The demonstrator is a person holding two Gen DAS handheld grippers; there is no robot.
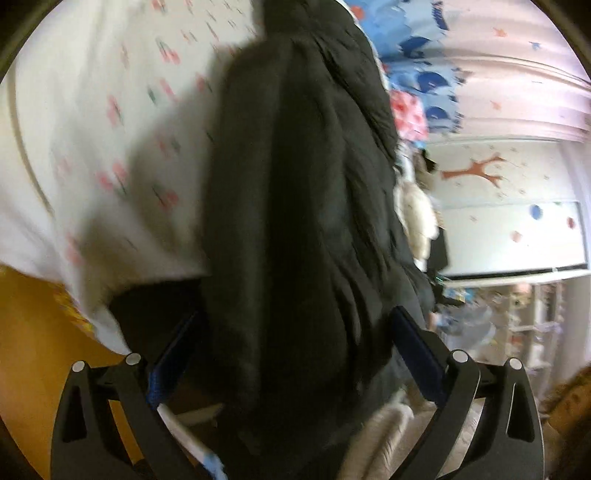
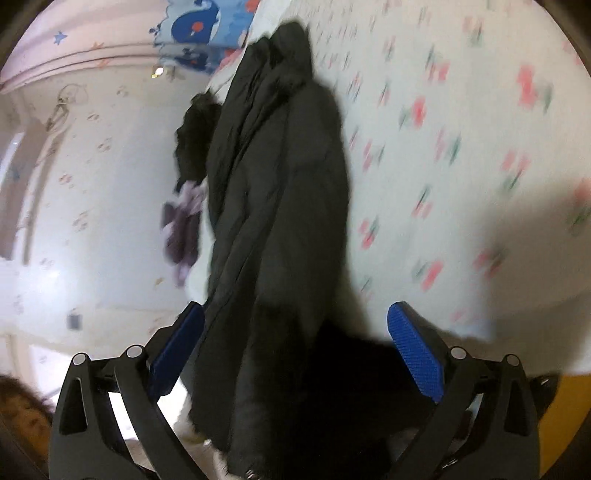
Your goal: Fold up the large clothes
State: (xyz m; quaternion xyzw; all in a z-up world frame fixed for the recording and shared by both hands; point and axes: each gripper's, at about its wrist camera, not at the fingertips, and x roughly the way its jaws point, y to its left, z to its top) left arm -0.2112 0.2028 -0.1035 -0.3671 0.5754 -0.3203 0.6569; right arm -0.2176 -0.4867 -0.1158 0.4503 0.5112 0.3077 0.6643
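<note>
A long black coat (image 1: 303, 192) lies bunched lengthwise on a bed with a white sheet (image 1: 110, 110) printed with pink flowers. In the left wrist view my left gripper (image 1: 295, 314) stands wide open at the coat's near end, the cloth filling most of the gap between its blue pads (image 1: 417, 347). From the right wrist view the same coat (image 2: 280, 192) runs away from me. My right gripper (image 2: 295, 306) is wide open over its near end, and the right pad (image 2: 413, 350) stands apart from the cloth. Both views are blurred.
A blue whale-print fabric (image 2: 199, 26) lies at the bed's far end. A purple garment (image 2: 181, 229) hangs beside the coat, and something white and fluffy (image 1: 417, 221) sits behind it. An orange surface (image 1: 33, 332) shows below the bed's edge. A person's hair (image 2: 18, 410) is close by.
</note>
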